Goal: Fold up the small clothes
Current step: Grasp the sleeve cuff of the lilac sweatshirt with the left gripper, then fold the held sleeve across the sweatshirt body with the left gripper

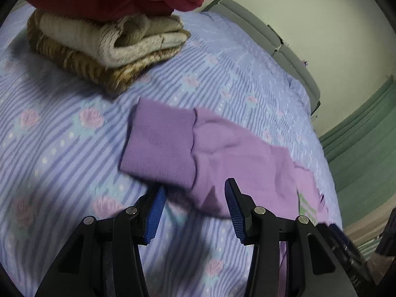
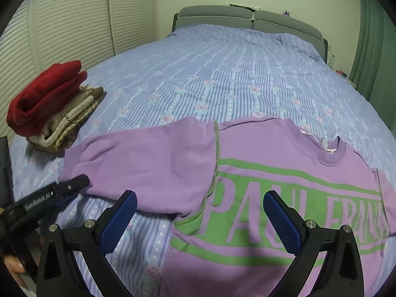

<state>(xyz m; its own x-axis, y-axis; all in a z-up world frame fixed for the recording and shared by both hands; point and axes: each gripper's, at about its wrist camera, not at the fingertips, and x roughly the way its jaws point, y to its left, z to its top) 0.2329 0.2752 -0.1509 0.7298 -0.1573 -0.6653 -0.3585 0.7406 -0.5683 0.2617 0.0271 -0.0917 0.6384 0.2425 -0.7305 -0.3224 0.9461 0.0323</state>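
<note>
A purple sweatshirt (image 2: 259, 173) with green lettering lies flat, front up, on the bed. Its left sleeve (image 1: 210, 148) stretches out sideways, cuff (image 1: 160, 146) toward the folded pile. My left gripper (image 1: 195, 195) is open, its blue-padded jaws spread just over the sleeve near the cuff, holding nothing. It also shows in the right wrist view (image 2: 71, 188) beside the cuff. My right gripper (image 2: 200, 198) is open and empty, hovering over the armpit area of the sweatshirt.
A pile of folded clothes, red (image 2: 42, 99) on top of cream and brown knits (image 1: 111, 47), sits on the blue striped floral bedspread (image 2: 222, 79). A grey headboard (image 2: 247, 17) is at the far end. A slatted wardrobe door (image 2: 61, 24) stands left.
</note>
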